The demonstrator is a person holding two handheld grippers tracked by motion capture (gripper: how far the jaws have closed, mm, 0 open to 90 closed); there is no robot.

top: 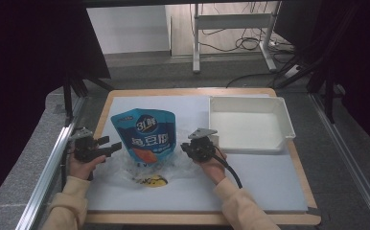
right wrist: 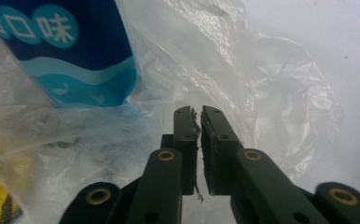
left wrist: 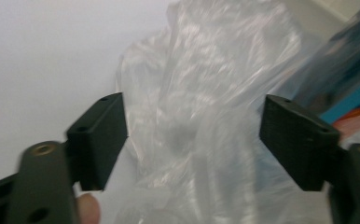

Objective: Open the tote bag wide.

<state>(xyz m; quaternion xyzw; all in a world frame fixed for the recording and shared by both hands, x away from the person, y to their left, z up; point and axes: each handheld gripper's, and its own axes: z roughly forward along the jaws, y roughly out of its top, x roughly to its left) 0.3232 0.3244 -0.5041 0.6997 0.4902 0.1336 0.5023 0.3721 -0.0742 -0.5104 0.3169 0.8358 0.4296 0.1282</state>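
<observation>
Right gripper view: right gripper [right wrist: 200,122] pinches what looks like the clear plastic bag [right wrist: 262,79]; left gripper [left wrist: 192,135] jaws spread wide around bag, blue pouch [top: 144,135] upright.

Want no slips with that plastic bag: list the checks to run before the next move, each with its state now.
1. Right gripper clamped on the plastic bag: ok, jaws nearly shut with film pinched between them.
2. Left gripper gripping the bag: not ok, jaws wide open, film lying between them.
3. Pouch upright in the bag: ok.
4. Tray free to take things: ok, nothing in it.
5. Yellow item inside the bag: cannot tell.
</observation>
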